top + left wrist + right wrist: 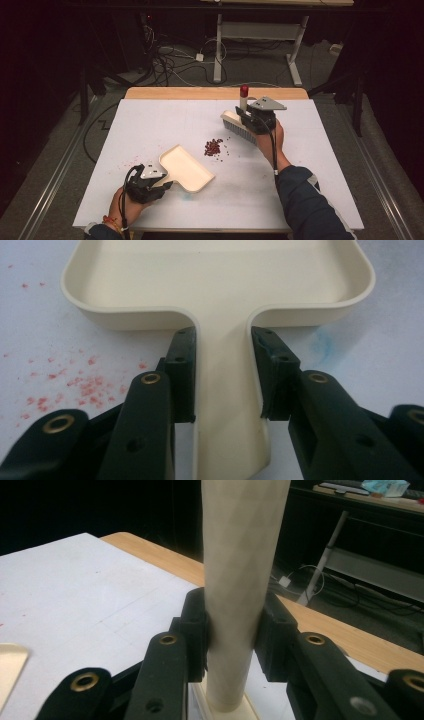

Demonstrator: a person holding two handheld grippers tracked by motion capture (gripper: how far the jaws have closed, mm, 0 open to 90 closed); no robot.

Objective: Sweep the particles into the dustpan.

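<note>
The dustpan (186,169) lies flat on the white table (150,125), near the front edge and left of its middle, with its open mouth turned toward the far right. It is cream-coloured and its flat handle (225,390) runs back toward the person. The left tool (156,187) is closed on that handle, one black jaw pressed to each side just behind the pan's body. A small heap of dark red beans (214,147) sits near the middle of the table, just beyond the pan's mouth and apart from it, with a few strays around it. Faint red specks (75,385) mark the table to the left of the pan. The right tool (250,116) is toward the far edge, right of the middle, clamped around the pale handle (240,580) of a brush (237,125); the handle stands upright, tipped with a red cap (244,90), and the bristles point down at the table beyond the beans.
</note>
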